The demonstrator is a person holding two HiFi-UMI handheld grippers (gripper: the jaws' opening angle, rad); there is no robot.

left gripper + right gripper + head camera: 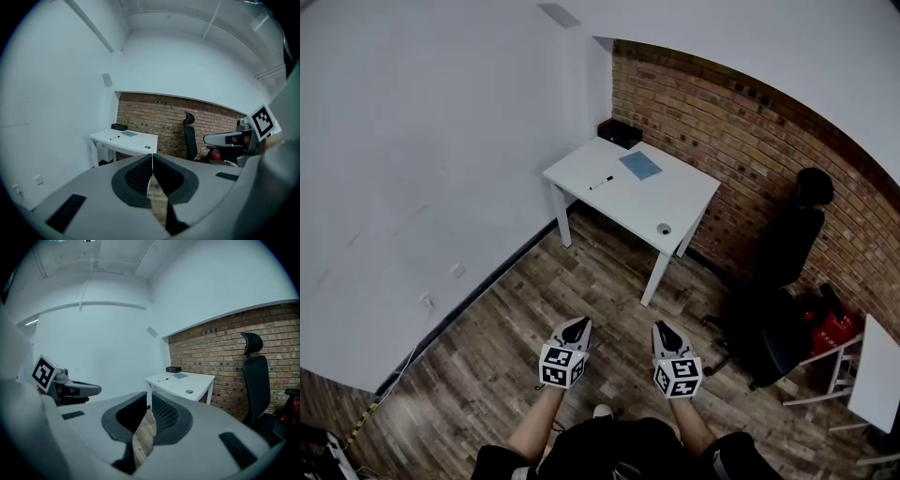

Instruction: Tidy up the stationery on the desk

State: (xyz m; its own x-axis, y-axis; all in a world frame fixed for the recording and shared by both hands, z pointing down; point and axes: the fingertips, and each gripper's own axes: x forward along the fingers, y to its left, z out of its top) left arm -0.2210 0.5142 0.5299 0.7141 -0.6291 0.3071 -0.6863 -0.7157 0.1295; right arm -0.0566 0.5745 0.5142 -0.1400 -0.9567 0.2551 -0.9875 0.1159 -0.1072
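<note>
Pen (601, 182), blue notebook (640, 166) and black box (620, 133) lay on the white surface (680, 192) at the upper middle of the frame. Left claw (577, 324) and right claw (664, 328), both clenched and empty, were far below it.

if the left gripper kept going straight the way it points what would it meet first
Nothing close: the left gripper, shut, aims over open wood floor toward the white desk, probably its near end, though depth is unclear.

Small office: white desk (675, 202), swivel chair (783, 258), brick wall (741, 141).
</note>
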